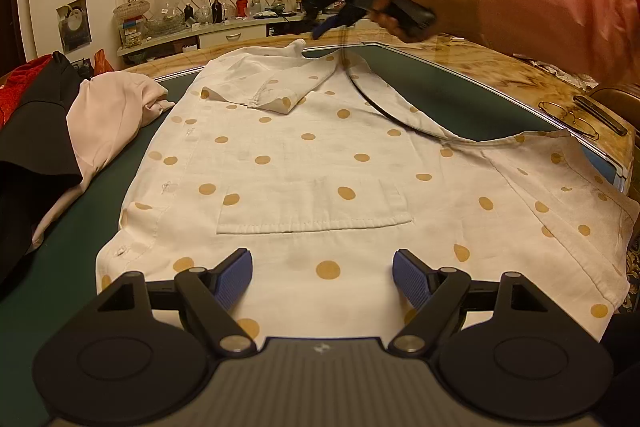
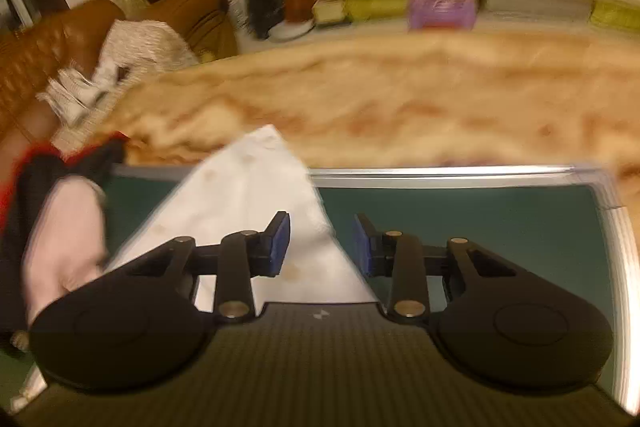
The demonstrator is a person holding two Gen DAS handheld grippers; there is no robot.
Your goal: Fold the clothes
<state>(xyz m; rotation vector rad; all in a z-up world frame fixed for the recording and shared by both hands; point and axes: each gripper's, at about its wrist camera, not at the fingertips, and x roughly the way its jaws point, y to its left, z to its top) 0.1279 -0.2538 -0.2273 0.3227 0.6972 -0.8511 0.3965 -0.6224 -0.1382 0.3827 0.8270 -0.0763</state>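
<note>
Left gripper (image 1: 322, 281) is sitting nearest the lens, blue pads spread wide, gripping nothing, hovering over the near hem of the white polka-dot shirt (image 1: 296, 163). Shirt is lying flat on the green mat (image 1: 452, 87), long axis running from the near hem away toward the far table edge, pocket facing up, one sleeve folded in across the far part. At left, a pink garment (image 1: 112, 115) is lying crumpled beside it, partly under black cloth (image 1: 36, 131). At right, a hand in a pink sleeve (image 1: 560, 23) is holding the right gripper (image 2: 322, 245) above the shirt's far end; its jaws are standing apart, nothing pinched, shirt corner lying beneath. Eyeglasses (image 1: 568, 119) are resting on the marbled table rim (image 1: 500, 67).
</note>
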